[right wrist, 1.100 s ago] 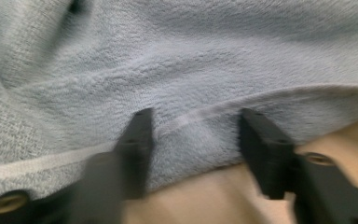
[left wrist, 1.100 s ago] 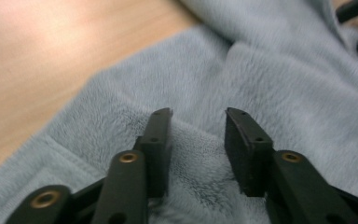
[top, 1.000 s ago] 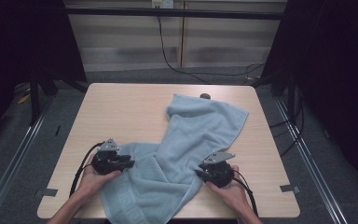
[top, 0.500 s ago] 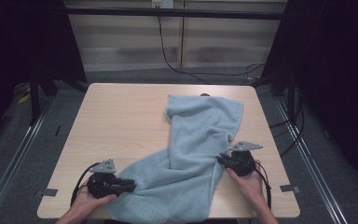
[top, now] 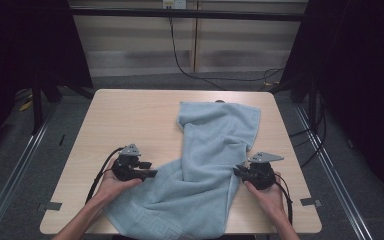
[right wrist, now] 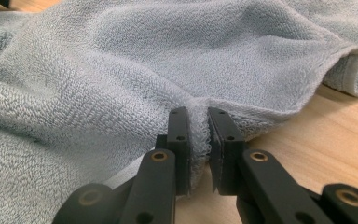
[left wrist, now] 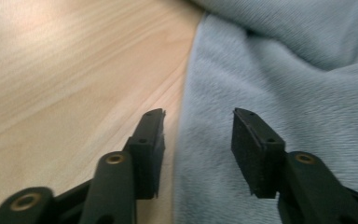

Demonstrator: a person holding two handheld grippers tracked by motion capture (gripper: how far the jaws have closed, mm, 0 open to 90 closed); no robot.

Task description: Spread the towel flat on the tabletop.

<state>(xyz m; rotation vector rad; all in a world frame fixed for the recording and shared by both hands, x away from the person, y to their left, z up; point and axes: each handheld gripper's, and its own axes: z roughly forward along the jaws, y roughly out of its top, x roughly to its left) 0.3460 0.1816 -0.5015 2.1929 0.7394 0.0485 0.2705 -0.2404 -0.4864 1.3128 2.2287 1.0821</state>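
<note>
A light blue towel (top: 215,145) lies crumpled across the wooden table (top: 130,115), running from the far right to the front edge. My left gripper (top: 150,173) lies low at the towel's left edge and points right. In the left gripper view its jaws (left wrist: 198,116) stand apart over the towel's edge (left wrist: 261,70), having just been opening, and the pads press on nothing. My right gripper (top: 237,171) is at the towel's right side. In the right gripper view it (right wrist: 198,114) is shut on a pinched fold of the towel's hem (right wrist: 121,70).
The towel's front end reaches the table's near edge (top: 180,232). Bare wood spreads to the left and far left of the towel. Cables (top: 100,170) trail from both grippers toward the person. Metal rails (top: 15,165) and dark floor flank the table.
The right gripper pulled the towel's edge to the right, then held still. The left gripper dipped toward the front edge, then came back up to the towel's left edge with its jaws wider.
</note>
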